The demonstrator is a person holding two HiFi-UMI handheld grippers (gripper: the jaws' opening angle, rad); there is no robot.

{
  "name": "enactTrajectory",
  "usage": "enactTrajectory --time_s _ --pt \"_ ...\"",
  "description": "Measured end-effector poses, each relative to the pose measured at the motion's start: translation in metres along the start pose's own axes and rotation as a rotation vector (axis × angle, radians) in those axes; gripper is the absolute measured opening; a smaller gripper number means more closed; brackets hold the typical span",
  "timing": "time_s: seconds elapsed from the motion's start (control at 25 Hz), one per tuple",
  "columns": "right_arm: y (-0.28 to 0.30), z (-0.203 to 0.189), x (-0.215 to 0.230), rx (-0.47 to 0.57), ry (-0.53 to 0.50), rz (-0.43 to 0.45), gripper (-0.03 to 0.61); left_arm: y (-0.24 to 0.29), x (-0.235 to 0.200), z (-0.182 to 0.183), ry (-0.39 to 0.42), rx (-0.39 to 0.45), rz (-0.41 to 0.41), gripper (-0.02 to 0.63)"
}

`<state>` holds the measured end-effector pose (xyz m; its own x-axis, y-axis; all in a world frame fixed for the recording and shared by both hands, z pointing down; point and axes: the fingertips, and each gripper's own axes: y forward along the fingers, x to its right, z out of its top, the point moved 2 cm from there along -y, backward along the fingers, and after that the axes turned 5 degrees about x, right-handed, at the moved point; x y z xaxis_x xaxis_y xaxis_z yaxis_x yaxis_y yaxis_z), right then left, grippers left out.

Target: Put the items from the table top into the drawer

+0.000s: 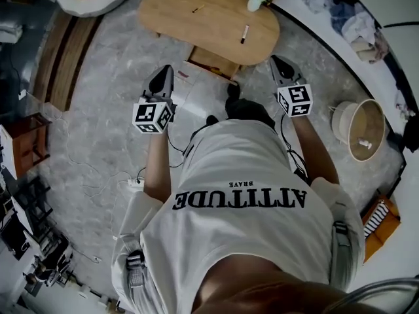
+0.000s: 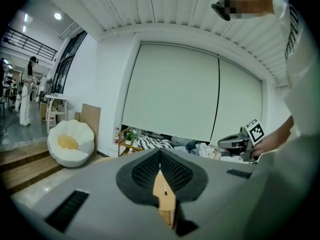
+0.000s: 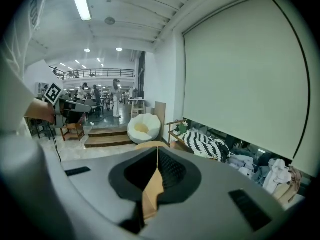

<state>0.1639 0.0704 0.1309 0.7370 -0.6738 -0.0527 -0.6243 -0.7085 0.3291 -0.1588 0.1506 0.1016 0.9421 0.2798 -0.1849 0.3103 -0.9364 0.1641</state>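
Two things on the table (image 1: pixel 177 18) for me to deal with: a marker pen (image 1: pixel 244 33) near the front edge and a smaller stick-like bit (image 1: pixel 198 8) further back, can't tell what it is. Both look light, stiff and skinny, so I reckon they'll roll or skid if nudged. I'd pinch the pen across the middle of its barrel. The drawer (image 1: pixel 211 60) sticks out under the table and looks open. Left gripper (image 1: pixel 167 69) and right gripper (image 1: pixel 275 59) hover short of the table — jaws pressed together on both, nothing between them, touching nothing.
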Motion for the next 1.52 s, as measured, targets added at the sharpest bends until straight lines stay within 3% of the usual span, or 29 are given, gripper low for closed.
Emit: enactTrajectory --time_s 0.28,0.56,1.0,1.28,1.52 --pt "0.046 -0.014 0.048 -0.059 0.008 0.07 0.02 0.063 0.004 -0.018 -0.008 -0.064 0.024 0.021" --pt "0.094 -0.032 0.076 -0.131 -0.014 0.164 0.02 0.115 -0.005 -0.047 0.045 -0.137 0.06 0.021" --pt "0.15 -0.099 0.096 -0.265 -0.053 0.351 0.02 0.187 -0.008 -0.102 0.072 -0.242 0.08 0.021" --pt "0.181 -0.157 0.115 -0.328 -0.05 0.38 0.02 0.215 -0.004 -0.152 0.069 -0.317 0.053 0.021" --pt "0.221 -0.206 0.131 -0.361 -0.013 0.331 0.02 0.235 -0.013 -0.189 0.074 -0.343 0.04 0.021"
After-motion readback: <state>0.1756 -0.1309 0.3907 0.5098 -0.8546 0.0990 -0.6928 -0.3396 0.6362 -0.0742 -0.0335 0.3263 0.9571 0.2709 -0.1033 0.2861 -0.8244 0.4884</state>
